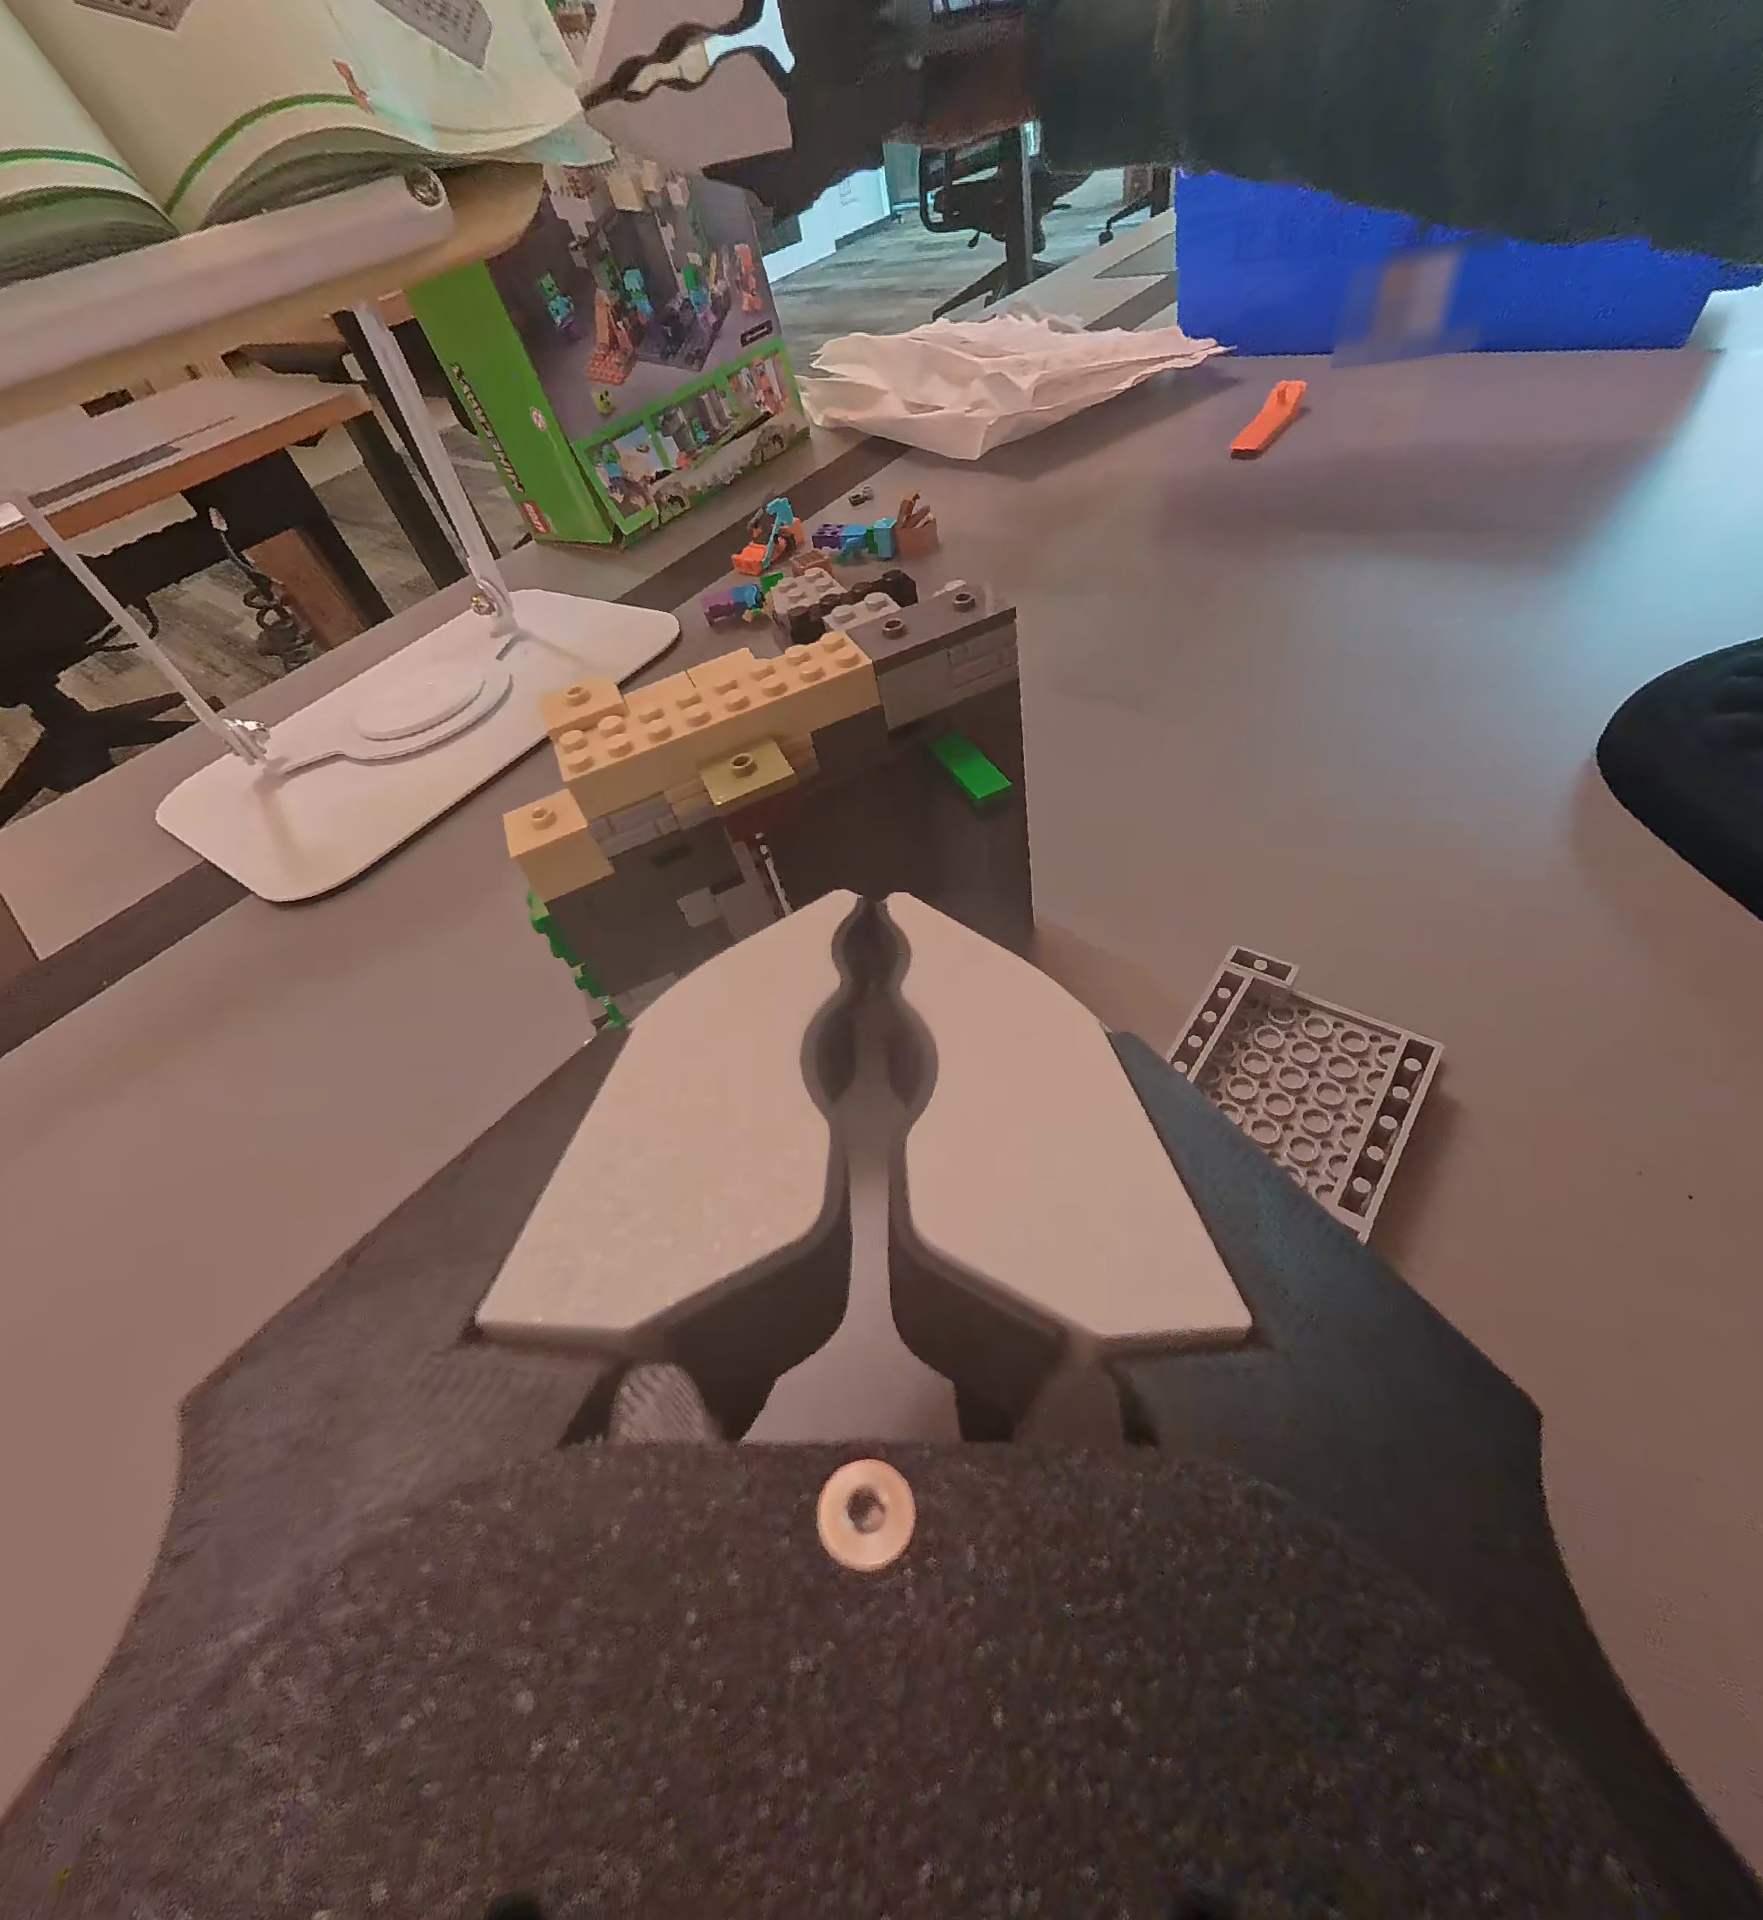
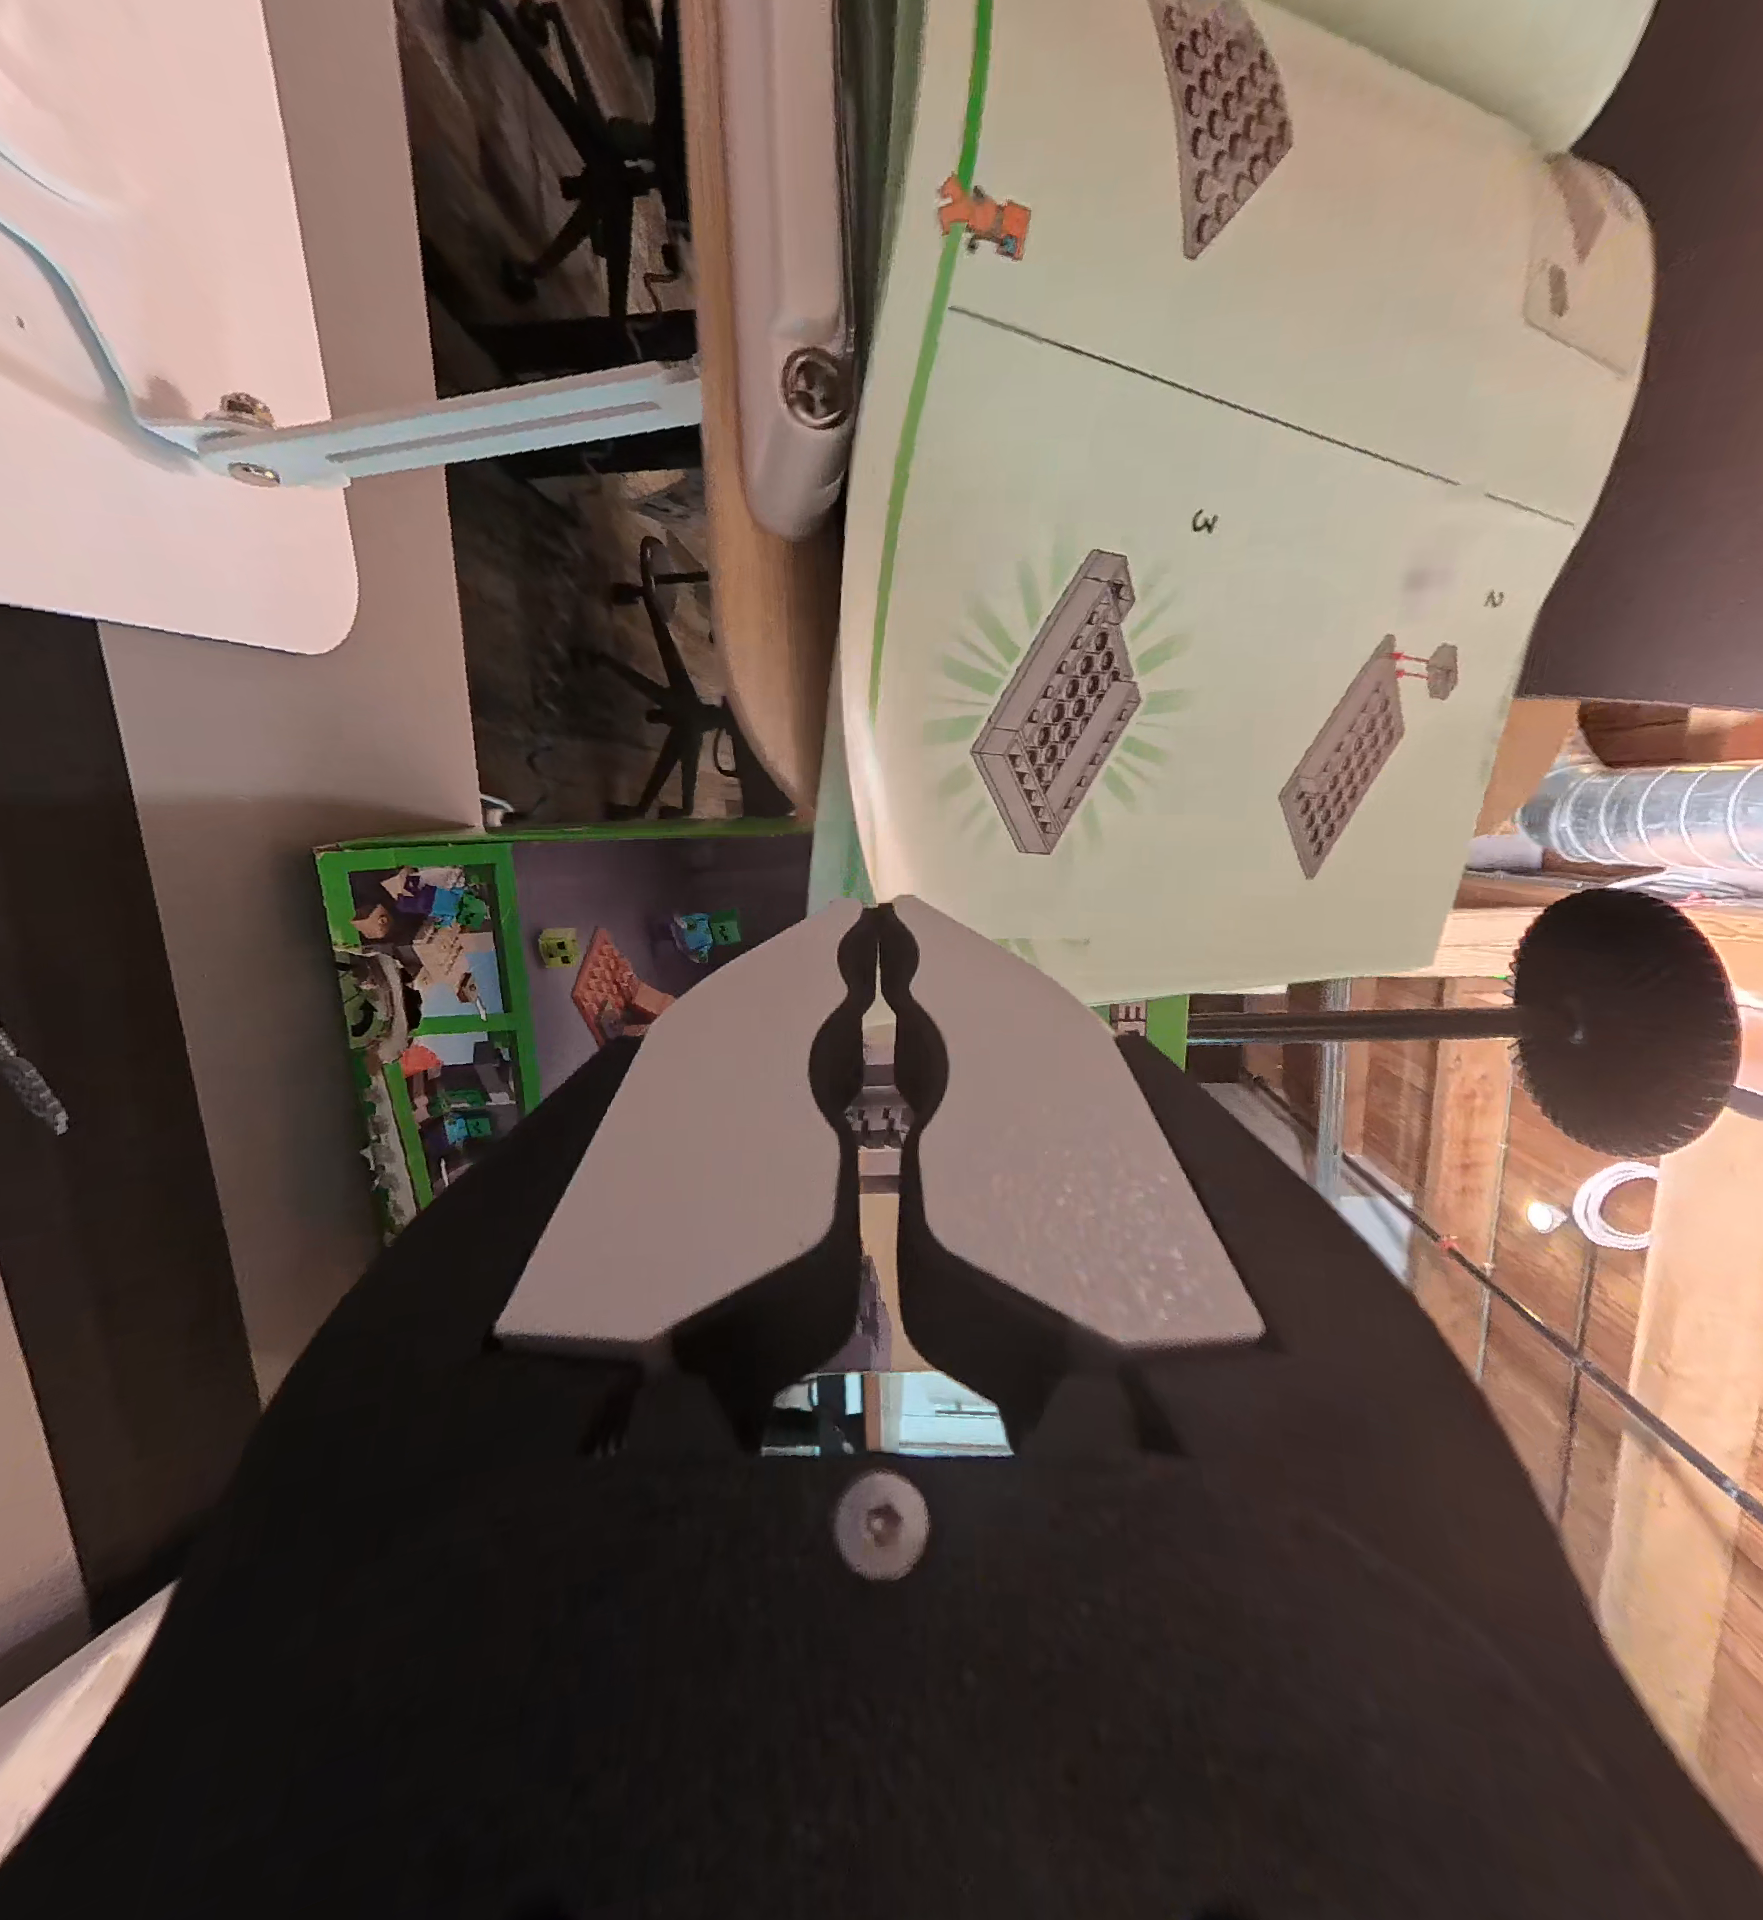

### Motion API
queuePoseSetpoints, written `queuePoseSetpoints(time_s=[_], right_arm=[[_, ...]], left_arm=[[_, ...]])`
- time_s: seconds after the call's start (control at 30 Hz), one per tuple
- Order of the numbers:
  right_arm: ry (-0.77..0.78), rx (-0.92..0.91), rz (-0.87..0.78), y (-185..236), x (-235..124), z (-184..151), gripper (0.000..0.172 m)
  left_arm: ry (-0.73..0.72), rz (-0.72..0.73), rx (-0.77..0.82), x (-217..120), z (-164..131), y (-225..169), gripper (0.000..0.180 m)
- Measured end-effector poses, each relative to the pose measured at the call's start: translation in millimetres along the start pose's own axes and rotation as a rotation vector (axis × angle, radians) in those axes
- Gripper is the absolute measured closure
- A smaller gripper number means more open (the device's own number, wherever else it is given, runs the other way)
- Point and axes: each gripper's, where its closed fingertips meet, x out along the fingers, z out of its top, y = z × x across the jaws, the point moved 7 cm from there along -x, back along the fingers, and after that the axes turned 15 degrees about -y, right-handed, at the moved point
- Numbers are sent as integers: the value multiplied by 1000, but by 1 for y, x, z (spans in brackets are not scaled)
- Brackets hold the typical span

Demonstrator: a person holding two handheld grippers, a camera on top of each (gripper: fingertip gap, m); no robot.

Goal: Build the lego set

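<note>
In the left wrist view my left gripper (image 1: 872, 906) is shut and empty, low over the grey table. Its tips are just in front of the part-built tan and dark grey lego model (image 1: 752, 769). A grey lego plate (image 1: 1308, 1086) lies underside up to the right of the fingers. Several small loose pieces (image 1: 825, 566) lie behind the model. In the right wrist view, which is turned sideways, my right gripper (image 2: 879, 910) is shut on the corner of an open page of the instruction booklet (image 2: 1168, 468). The page curves up from the stand.
The booklet rests on a white book stand (image 1: 420, 758), left of the model. The green lego box (image 1: 648, 395), white paper bags (image 1: 991, 374), an orange brick separator (image 1: 1266, 418) and a blue bin (image 1: 1376, 270) lie farther back. A black round cushion (image 1: 1750, 769) is at the right edge. Some 40 centimeters of space lies between my two pairs of fingers. Between my left fingertips and the grey lego plate (image 1: 1308, 1086) there is roughly 11 centimeters.
</note>
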Motion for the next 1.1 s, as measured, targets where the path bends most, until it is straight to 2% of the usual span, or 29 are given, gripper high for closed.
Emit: queuePoseSetpoints(time_s=[0.17, 0.33, 0.43, 0.53, 0.77, 0.83, 0.9, 0.97, 1.1], right_arm=[[-18, 87, -18, -18, -5, 5, 172], [-97, 288, -76, -50, -11, 22, 172], [-151, 386, -94, -63, -13, 38, 172], [-202, 447, -100, -71, -12, 56, 172], [-347, 583, -97, -82, -6, 105, 172], [-376, 600, -99, -82, -3, 119, 172], [-401, 618, -95, -82, 1, 130, 172], [-414, 608, -102, -82, 4, 141, 172], [-422, 483, -133, -86, 6, 163, 172]], left_arm=[[1, -2, 3, 0, 0, 0, 180], [-33, 25, 5, -2, 8, 3, 180], [-80, 69, 16, -2, 26, 17, 180], [-105, 120, 100, 5, 54, 39, 169], [-149, 165, 311, 73, 126, 84, 137], [-148, 224, 464, 97, 137, 95, 133], [-144, 296, 632, 121, 138, 106, 131], [-146, 344, 723, 141, 132, 116, 130], [-143, 383, 715, 159, 121, 131, 129]])
